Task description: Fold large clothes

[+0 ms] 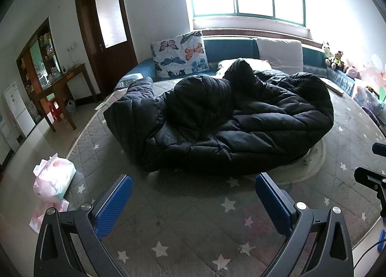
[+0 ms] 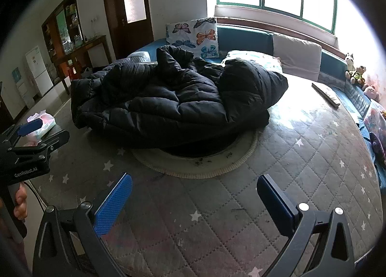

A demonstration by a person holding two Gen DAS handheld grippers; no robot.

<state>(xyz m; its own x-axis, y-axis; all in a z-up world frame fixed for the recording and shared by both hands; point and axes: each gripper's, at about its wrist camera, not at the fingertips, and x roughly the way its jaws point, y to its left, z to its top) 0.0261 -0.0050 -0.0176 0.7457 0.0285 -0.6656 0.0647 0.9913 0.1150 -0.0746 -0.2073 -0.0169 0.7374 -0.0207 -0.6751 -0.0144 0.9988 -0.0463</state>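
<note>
On the quilted bed [image 1: 183, 224], toward its middle and far side, one black padded coat [image 1: 224, 127] is seen lying crumpled in a heap, partly over a pale round mat [image 2: 207, 168] whose rim shows at the coat's near edge. Two grippers are counted. The left gripper [image 1: 193, 204] is held with its blue pads [image 1: 113, 207] spread wide and nothing between them; the coat lies ahead of it, apart from the fingertips. The right gripper [image 2: 194, 201] is likewise spread and empty, with the coat ahead and to its left, also apart. At the head of the bed, one butterfly pillow [image 1: 181, 54] and one plain cushion [image 1: 279, 51] are propped. A soft pink-and-white pack [image 1: 54, 177] is seen at the bed's left edge; whether it rests on the bed cannot be told. Several plush toys [image 1: 336, 58] are lined along the right side.
</note>
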